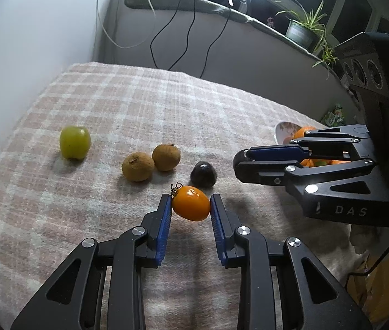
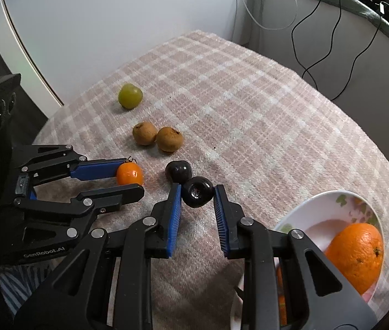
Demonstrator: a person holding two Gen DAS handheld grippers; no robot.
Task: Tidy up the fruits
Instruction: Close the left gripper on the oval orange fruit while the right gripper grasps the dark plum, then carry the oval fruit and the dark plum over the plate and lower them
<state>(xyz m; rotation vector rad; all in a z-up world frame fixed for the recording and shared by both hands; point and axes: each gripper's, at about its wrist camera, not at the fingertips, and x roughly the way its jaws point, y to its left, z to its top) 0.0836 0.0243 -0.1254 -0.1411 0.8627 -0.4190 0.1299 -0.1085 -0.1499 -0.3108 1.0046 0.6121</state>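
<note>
- My left gripper (image 1: 191, 203) has its jaws clamped on a glossy orange cherry tomato (image 1: 191, 203) with a dried calyx, low over the plaid-covered bench (image 1: 139, 104).
- My right gripper (image 2: 197, 195) pinches a shiny dark plum (image 2: 197, 195); another plum (image 2: 178, 171) lies beside it.
- An orange (image 2: 355, 255) sits in the floral bowl (image 2: 320, 209), partly hidden by my right gripper.

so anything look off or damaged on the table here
Nothing looks damaged or spilled. The left gripper is closed on an orange tomato and the right gripper on a dark fruit. Five fruits are outside the bowl, which holds an orange.
</note>
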